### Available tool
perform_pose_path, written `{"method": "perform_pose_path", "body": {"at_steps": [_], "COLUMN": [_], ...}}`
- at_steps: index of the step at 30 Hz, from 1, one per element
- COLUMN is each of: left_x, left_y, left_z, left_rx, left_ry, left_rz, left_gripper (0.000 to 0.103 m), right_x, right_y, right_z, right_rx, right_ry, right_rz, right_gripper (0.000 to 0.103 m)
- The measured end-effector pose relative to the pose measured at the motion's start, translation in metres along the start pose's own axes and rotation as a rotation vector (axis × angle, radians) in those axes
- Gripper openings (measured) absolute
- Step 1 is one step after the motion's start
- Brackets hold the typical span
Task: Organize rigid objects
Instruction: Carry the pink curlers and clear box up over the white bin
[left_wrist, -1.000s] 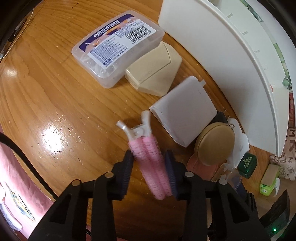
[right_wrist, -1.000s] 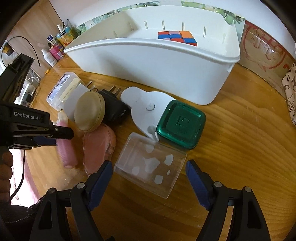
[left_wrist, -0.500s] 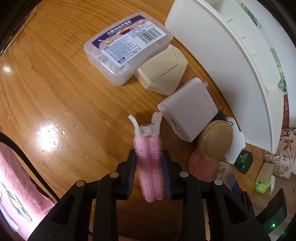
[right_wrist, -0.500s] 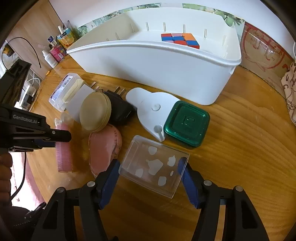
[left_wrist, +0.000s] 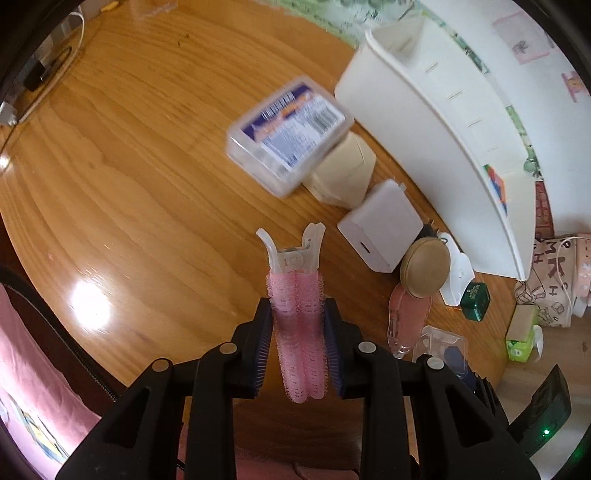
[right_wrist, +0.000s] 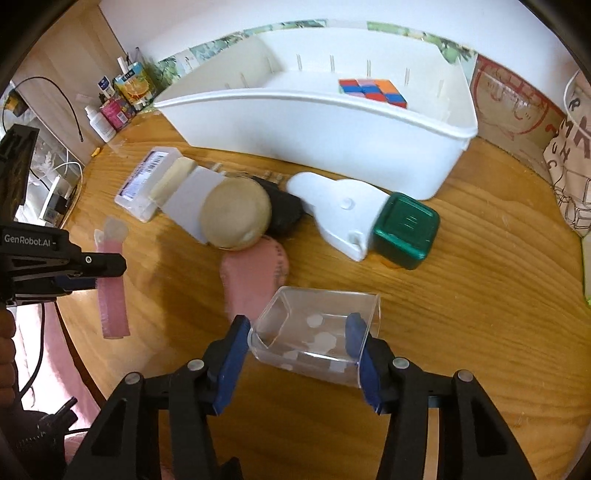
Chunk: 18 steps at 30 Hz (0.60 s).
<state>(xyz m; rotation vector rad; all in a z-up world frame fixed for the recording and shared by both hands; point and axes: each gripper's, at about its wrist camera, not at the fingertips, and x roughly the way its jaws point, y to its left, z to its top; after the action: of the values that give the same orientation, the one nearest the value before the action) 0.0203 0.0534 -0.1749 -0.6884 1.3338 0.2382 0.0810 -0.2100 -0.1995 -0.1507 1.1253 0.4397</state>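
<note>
Right wrist view: your right gripper (right_wrist: 299, 345), jaws just closing, pinches the clear, rigid plastic box (right_wrist: 317, 338) across its slippery sidewalls; squeeze gently.

We saw the left gripper (left_wrist: 298, 345) clamped on a pink hair-roller clip (left_wrist: 297, 314). It hung above the wooden table (left_wrist: 129, 184).

A wooden table (right_wrist: 480, 295) with a glossy grain carries everything. At its far left edge stand a small white bottle (right_wrist: 99, 123), a pink packet (right_wrist: 117, 110) and a carton printed with oranges (right_wrist: 133, 88), close together against the wall. Below that edge, white cables and a charger (right_wrist: 55, 192) lie on a lower surface. On the right, a printed canvas bag (right_wrist: 569, 158) leans beside a brown carton with red markings (right_wrist: 517, 110). A leaf-patterned strip (right_wrist: 207, 48) runs along the white wall.
</note>
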Motion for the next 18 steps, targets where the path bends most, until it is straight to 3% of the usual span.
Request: {"method": "perform_pose_path", "body": {"at_steps": [10,18], "left_x": [-0.049,-0.052], "left_y": [0.030,0.017], "left_z": [0.020,0.038], "left_rx": [0.067,0.125], "left_ry": [-0.085,-0.161], "left_rz": [-0.033,-0.086], "left_gripper": [0.029,0.029], "right_x": [-0.025,-0.042], "right_y": [0.058,0.095], "right_z": [0.003,0.011], "right_rx": [-0.035,-0.086], "right_ry": [-0.130,-0.255], "right_rz": [-0.049,-0.082], "right_gripper": [0.054,0.054]}}
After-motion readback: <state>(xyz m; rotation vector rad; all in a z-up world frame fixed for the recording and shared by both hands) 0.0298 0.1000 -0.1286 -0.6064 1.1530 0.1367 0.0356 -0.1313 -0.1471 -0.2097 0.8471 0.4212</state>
